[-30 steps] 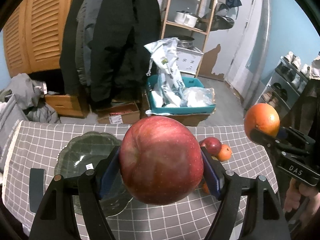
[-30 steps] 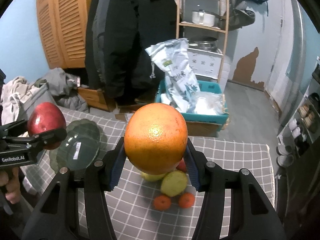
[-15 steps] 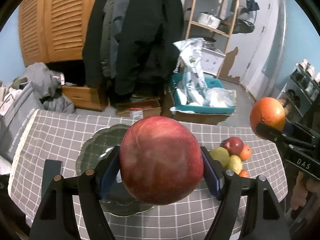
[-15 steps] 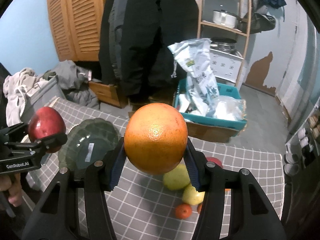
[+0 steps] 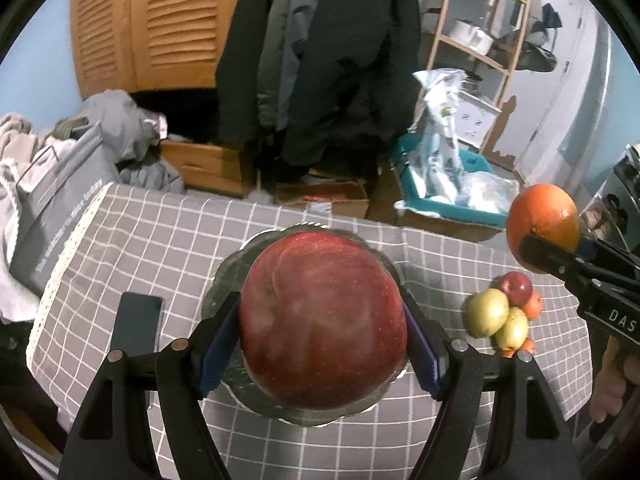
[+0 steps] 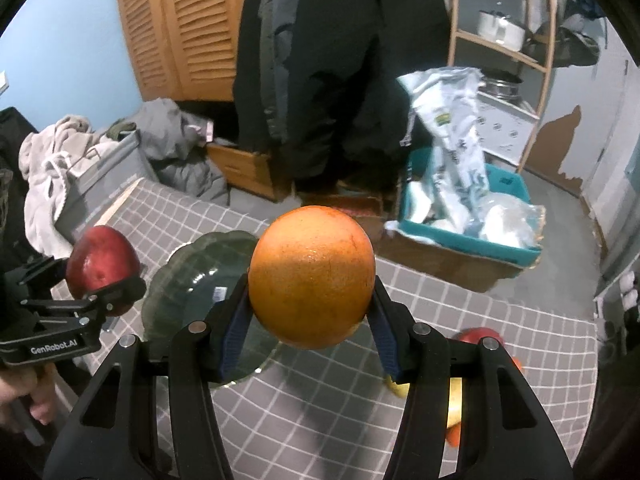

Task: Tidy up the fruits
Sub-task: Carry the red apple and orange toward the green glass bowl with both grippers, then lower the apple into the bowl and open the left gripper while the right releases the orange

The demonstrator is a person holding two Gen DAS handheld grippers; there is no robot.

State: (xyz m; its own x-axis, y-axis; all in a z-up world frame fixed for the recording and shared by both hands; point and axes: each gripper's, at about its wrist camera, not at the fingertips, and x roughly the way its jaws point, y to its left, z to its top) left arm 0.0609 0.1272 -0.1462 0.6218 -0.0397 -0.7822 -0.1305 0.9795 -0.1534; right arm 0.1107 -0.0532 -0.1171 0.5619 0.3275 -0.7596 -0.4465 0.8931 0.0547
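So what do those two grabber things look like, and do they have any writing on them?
Both are black plastic two-finger grippers with blue ribbed pads and silver round screw heads. The left gripper has white "GenRobot.AI" lettering on its side; the right gripper shows white letters "DAS". A bare hand holds the left one. No cables are visible.

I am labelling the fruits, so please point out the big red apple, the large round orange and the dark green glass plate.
big red apple (image 5: 322, 316), left wrist view, middle of its skin.
large round orange (image 6: 312, 276), right wrist view, front surface.
dark green glass plate (image 6: 188, 280), right wrist view, bare inner surface.
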